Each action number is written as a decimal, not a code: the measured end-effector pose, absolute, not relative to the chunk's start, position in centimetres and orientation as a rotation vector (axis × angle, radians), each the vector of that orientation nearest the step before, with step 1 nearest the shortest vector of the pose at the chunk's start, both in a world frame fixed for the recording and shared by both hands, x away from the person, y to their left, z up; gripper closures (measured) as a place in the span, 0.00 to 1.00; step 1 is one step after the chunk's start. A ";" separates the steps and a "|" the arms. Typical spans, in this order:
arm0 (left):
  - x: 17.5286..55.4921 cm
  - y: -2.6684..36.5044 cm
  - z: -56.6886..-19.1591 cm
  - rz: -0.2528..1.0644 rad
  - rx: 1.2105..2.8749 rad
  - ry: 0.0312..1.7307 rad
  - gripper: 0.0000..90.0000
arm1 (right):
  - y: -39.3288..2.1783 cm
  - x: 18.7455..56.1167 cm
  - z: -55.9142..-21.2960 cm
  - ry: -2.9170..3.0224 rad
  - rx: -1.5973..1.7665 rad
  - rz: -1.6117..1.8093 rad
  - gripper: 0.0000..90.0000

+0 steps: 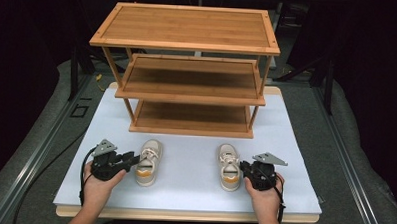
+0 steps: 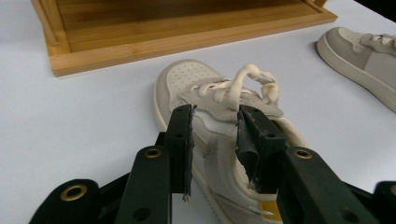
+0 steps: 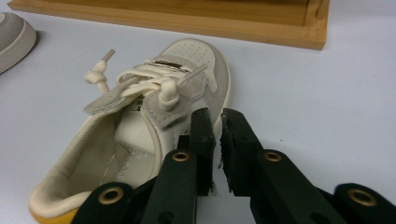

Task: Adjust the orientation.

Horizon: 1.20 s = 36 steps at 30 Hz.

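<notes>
Left shoe (image 2: 224, 140) — heel cut off — behind left hand-held gripper (image 2: 215, 144).

Two beige sneakers (image 1: 148, 161) (image 1: 228, 166), upright, apart

We find no text, label, brand, number or sign that can be read: none on the sneaker (image 2: 219, 135) ahead of the left claw (image 2: 215, 135), the sneaker (image 3: 154, 112) beside the right claw (image 3: 218, 140), or the bamboo shoe rack (image 1: 188, 66) beyond.
</notes>
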<state>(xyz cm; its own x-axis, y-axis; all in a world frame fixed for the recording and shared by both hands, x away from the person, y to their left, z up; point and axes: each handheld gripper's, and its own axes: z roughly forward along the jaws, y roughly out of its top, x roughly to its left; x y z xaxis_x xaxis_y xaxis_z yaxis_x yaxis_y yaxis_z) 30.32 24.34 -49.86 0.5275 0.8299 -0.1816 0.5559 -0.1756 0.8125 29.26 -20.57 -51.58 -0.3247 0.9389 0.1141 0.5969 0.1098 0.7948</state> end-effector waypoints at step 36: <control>31.7 23.6 -51.9 0.309 1.907 1.196 0.67 | -18.9 29.0 -51.8 1.999 1.494 1.128 0.72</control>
<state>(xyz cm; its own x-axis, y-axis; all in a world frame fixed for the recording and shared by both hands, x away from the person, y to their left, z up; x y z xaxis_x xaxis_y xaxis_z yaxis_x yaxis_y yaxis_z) 31.66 23.58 -51.89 0.5136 0.8307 -0.2148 0.6231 -0.1890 0.7590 28.99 -18.92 -51.78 -0.3483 0.9261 0.1452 0.6031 0.1028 0.7910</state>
